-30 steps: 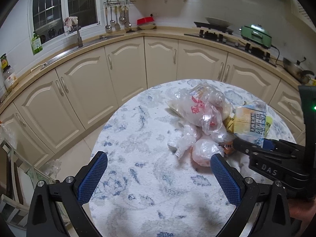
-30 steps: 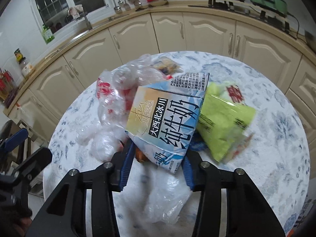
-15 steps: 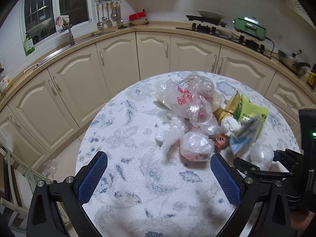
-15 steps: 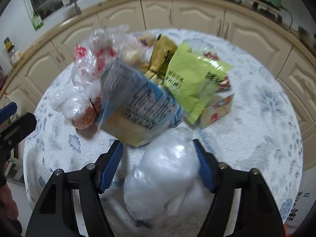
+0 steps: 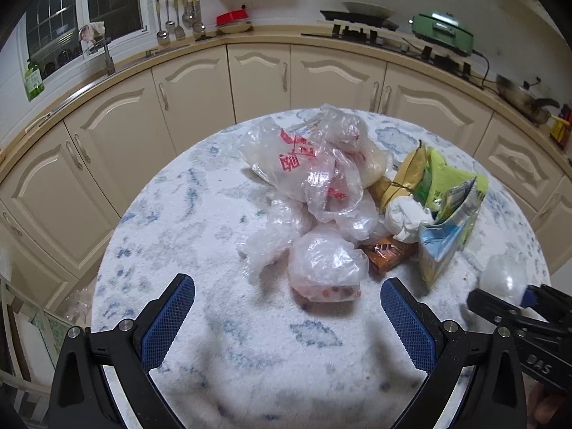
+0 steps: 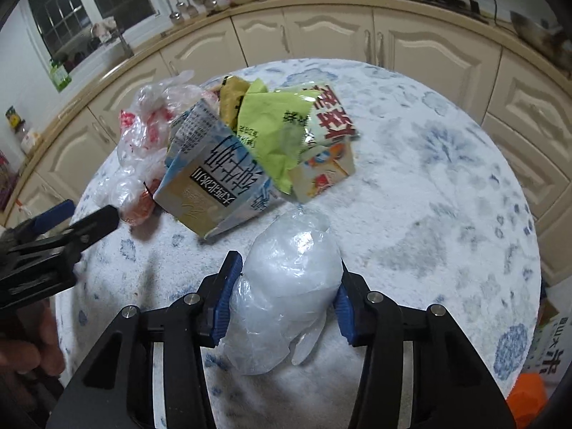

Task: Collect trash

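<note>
Trash is heaped on a round table with a white, blue-patterned top. The heap holds crumpled clear plastic bags, a green wrapper and a milk carton lying on its side. My right gripper is closing on a clear plastic bag bundle, and both blue pads touch its sides. The left wrist view shows that gripper at the right edge. My left gripper is open and empty, just short of a small clear bag with red contents.
An orange snack wrapper, white tissue and a small printed box also lie in the heap. Cream kitchen cabinets curve behind the table. On the floor to the right are a carton and an orange object.
The right gripper let go of the milk carton, which now lies on the table, then drew back and closed around the clear bag bundle. The left gripper sank nearer the heap.
</note>
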Motion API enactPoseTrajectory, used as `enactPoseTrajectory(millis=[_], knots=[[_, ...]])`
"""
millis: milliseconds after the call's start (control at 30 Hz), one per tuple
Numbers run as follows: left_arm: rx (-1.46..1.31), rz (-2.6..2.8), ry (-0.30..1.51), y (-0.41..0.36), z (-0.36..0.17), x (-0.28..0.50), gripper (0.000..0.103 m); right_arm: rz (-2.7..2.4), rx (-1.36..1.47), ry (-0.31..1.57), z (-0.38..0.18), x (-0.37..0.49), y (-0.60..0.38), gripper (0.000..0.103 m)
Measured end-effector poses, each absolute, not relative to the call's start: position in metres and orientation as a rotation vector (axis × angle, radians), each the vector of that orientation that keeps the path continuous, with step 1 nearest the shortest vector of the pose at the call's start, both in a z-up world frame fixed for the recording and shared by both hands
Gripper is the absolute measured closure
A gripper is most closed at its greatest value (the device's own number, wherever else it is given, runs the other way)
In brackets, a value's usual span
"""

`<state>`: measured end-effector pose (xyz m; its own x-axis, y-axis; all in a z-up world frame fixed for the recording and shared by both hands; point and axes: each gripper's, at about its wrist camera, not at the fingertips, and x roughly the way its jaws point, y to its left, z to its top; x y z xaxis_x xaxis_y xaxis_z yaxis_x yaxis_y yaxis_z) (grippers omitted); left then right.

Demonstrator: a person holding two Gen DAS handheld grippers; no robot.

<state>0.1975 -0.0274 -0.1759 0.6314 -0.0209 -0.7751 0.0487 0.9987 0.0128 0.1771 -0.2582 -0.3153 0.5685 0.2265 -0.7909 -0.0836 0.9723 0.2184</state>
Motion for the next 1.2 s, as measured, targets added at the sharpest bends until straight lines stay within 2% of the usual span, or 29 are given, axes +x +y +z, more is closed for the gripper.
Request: enactPoseTrajectory(millis=[200, 233, 333, 400, 500, 567, 633, 700, 733, 767, 833, 1200], knots=[[0.03, -0.047, 0.894, -0.032, -0.196, 0.223, 0.001, 0.177, 0.183, 0.942, -0.312, 0.173, -0.267, 0.055], [0.033, -0.047, 0.9, -0.033, -0.201, 0.228, 0.006, 0.177, 0.186, 0.944, -0.312, 0.174, -0.268, 0.055], [-0.015, -0.106, 0.949, -0.029, -0.212, 0.241, 0.041, 0.182, 0.189, 0.947, -0.313, 0.174, -0.269, 0.055], [-0.027, -0.114, 0.935, -0.024, -0.211, 0.241, 0.046, 0.184, 0.19, 0.948, -0.313, 0.173, -0.269, 0.055], [-0.035, -0.147, 0.923, -0.017, -0.214, 0.235, 0.063, 0.188, 0.195, 0.949, -0.314, 0.173, -0.268, 0.055], [-0.047, -0.167, 0.921, -0.009, -0.216, 0.232, 0.065, 0.194, 0.194, 0.953, -0.316, 0.173, -0.267, 0.055], [-0.044, -0.168, 0.924, -0.004, -0.218, 0.232, 0.064, 0.2, 0.191, 0.955, -0.317, 0.173, -0.265, 0.055], [-0.029, -0.146, 0.928, -0.001, -0.218, 0.231, 0.058, 0.205, 0.191, 0.954, -0.317, 0.174, -0.263, 0.055], [-0.024, -0.143, 0.929, -0.001, -0.218, 0.23, 0.049, 0.207, 0.191, 0.953, -0.317, 0.174, -0.263, 0.055], [-0.018, -0.139, 0.927, -0.002, -0.217, 0.227, 0.035, 0.208, 0.19, 0.952, -0.317, 0.174, -0.263, 0.055], [-0.014, -0.147, 0.916, -0.009, -0.211, 0.218, 0.02, 0.207, 0.187, 0.95, -0.316, 0.174, -0.263, 0.055], [0.113, -0.247, 0.787, -0.081, -0.184, 0.181, 0.009, 0.161, 0.224, 0.921, -0.31, 0.163, -0.294, 0.055]])
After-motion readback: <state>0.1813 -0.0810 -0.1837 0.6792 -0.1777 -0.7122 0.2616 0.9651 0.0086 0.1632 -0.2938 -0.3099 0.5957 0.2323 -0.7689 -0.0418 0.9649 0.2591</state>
